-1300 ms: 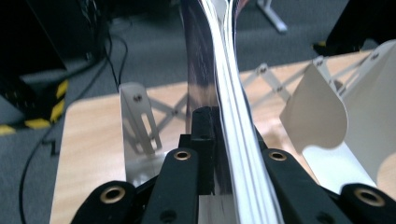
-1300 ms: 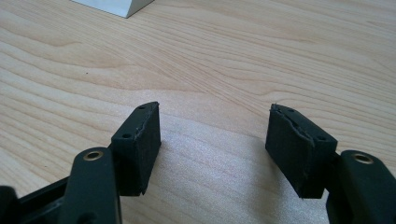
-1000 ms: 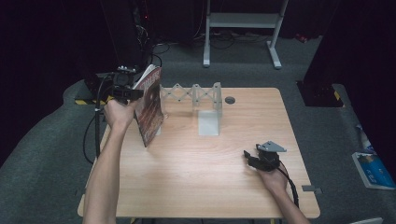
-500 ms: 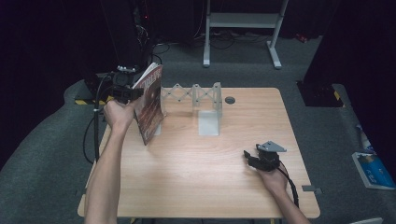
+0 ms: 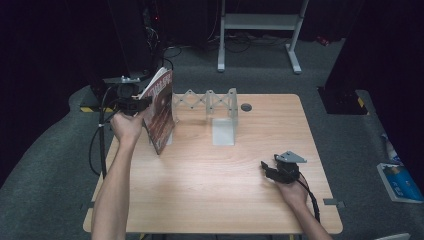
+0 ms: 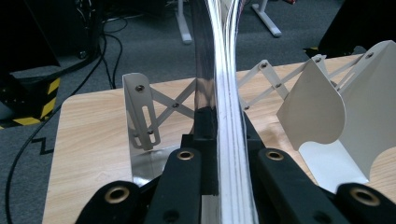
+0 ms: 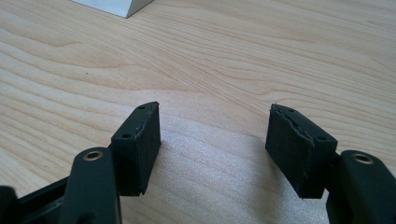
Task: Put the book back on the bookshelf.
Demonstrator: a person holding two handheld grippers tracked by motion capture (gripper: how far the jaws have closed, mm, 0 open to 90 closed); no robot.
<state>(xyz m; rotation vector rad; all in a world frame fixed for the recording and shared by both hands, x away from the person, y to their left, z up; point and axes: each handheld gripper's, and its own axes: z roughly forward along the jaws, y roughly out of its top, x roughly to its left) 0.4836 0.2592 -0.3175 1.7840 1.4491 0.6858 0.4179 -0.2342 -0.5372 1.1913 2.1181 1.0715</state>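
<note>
A dark red magazine [image 5: 161, 112] stands tilted on its lower corner at the table's far left, against the left end of a white expanding file rack [image 5: 212, 102]. My left gripper [image 5: 142, 102] is shut on the magazine's upper spine edge. In the left gripper view the magazine's edge [image 6: 224, 93] runs up between the black jaws, with the rack's left plate [image 6: 140, 112] and right plate [image 6: 327, 112] on either side. My right gripper [image 5: 270, 169] rests low over the near right of the table, open, nothing between its pads [image 7: 140, 140].
The wooden table [image 5: 210, 185] has a round grommet hole [image 5: 246, 107] at the back. A white bookend base [image 5: 223, 132] of the rack lies mid-table. Cables [image 5: 97, 145] trail off the left edge. A white stand [image 5: 260, 22] sits on the carpet behind.
</note>
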